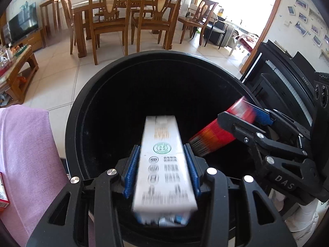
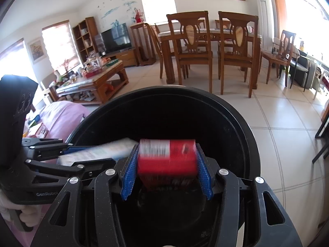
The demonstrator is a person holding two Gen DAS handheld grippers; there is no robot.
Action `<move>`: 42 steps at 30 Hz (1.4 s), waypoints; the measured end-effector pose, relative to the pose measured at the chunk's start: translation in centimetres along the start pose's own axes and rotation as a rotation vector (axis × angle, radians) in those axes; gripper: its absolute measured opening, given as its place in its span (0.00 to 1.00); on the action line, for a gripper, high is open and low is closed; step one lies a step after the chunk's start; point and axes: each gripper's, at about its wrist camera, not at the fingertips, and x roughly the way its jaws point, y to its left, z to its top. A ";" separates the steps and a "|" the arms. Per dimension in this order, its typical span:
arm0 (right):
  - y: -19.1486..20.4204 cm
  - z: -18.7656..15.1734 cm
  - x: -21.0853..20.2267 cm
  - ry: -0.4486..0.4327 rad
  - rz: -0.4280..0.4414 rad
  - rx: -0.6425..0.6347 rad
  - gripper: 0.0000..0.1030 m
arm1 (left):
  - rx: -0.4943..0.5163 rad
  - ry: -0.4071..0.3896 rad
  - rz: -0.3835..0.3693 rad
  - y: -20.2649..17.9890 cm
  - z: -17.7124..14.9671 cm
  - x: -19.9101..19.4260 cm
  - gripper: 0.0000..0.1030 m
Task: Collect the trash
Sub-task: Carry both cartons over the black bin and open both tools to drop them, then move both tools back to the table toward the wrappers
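Observation:
A black round trash bin point(image 1: 131, 61) fills the middle of both wrist views point(image 2: 236, 111). My left gripper point(image 1: 162, 160) is shut on a long white carton point(image 1: 162, 156) and holds it over the bin's mouth. My right gripper point(image 2: 167, 164) is shut on a red box point(image 2: 166, 156), also over the bin. The right gripper shows at the right of the left wrist view point(image 1: 244, 115) with the red box point(image 1: 218, 131). The left gripper shows at the left of the right wrist view point(image 2: 82, 154) with the white carton point(image 2: 98, 151). Both items look motion-blurred.
A pink cloth-covered surface point(image 1: 26, 154) lies left of the bin, with a small red-and-white box point(image 1: 3, 195) on it. A wooden dining table and chairs point(image 1: 127, 14) stand beyond on tiled floor. A black piano point(image 1: 287, 78) is at the right, a cluttered coffee table point(image 2: 92, 78) at the left.

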 end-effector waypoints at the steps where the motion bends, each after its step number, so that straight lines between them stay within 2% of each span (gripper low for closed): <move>1: 0.0 0.0 0.0 -0.002 -0.001 0.002 0.50 | 0.001 0.001 -0.004 0.0 -0.1 -0.1 0.42; 3: -0.2 0.0 -0.2 -0.009 -0.003 0.008 0.52 | -0.004 0.000 -0.009 0.2 -0.1 -0.3 0.42; 5: -0.3 0.0 -0.4 -0.019 -0.009 0.012 0.58 | -0.015 -0.005 -0.012 0.4 -0.3 -0.5 0.43; 7: -0.3 0.1 -0.9 -0.038 -0.009 0.021 0.61 | -0.025 -0.021 -0.014 0.3 -0.5 -0.9 0.48; 9: -0.3 0.2 -1.4 -0.050 -0.007 0.023 0.62 | -0.019 -0.046 -0.002 0.2 -0.8 -1.8 0.60; 11: -0.1 0.3 -1.8 -0.060 -0.013 0.025 0.75 | -0.014 -0.076 0.009 0.0 -1.0 -2.9 0.68; 13: 0.2 0.5 -2.2 -0.074 0.004 0.034 0.78 | -0.017 -0.119 0.021 0.1 -1.5 -4.4 0.78; 16: 0.9 0.8 -3.0 -0.095 0.017 0.039 0.88 | -0.024 -0.190 0.055 0.5 -2.4 -7.0 0.92; 19: 2.2 1.2 -3.6 -0.113 0.036 0.039 0.95 | -0.026 -0.245 0.094 0.9 -3.3 -9.5 0.95; 25: 6.3 2.1 -3.9 -0.100 0.100 0.004 0.95 | -0.043 -0.308 0.183 3.2 -6.0 -14.3 0.95; 31: 13.3 2.7 -3.4 -0.081 0.196 -0.088 0.95 | -0.097 -0.347 0.283 7.2 -9.3 -18.5 0.95; 37: 20.7 2.4 -2.6 -0.048 0.323 -0.187 0.95 | -0.270 -0.385 0.351 15.3 -13.3 -23.0 0.95; 39: 23.1 2.1 -2.3 -0.038 0.364 -0.230 0.95 | -0.327 -0.385 0.366 18.1 -14.7 -24.0 0.95; 42: 26.5 1.3 -2.0 -0.010 0.419 -0.290 0.95 | -0.395 -0.369 0.429 22.3 -16.7 -25.1 0.95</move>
